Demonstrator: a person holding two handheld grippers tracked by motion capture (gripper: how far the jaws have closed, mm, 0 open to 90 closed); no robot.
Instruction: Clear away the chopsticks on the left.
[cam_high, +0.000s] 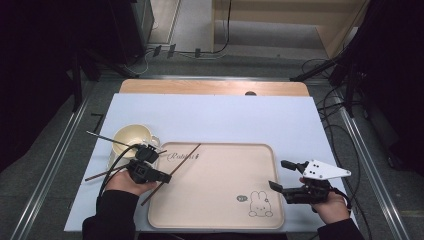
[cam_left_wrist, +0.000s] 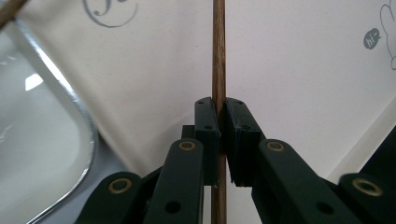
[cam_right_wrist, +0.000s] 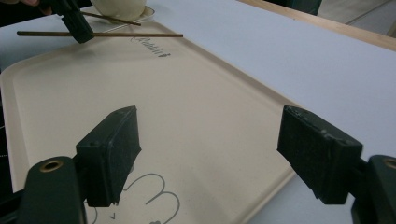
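Here, a brown chopstick (cam_left_wrist: 218, 56) was pinched between the pads of the left gripper (cam_high: 161, 176), running straight out ahead of the jaws over the left edge of the beige tray (cam_high: 215, 200). Just behind that gripper lay a second chopstick (cam_high: 102, 174), and beyond it stood a cream cup (cam_high: 131, 136) with a dark stick (cam_high: 100, 136) across its rim. Well apart, over the tray's right edge, the right gripper (cam_high: 278, 176) had its jaws spread wide, nothing between them.
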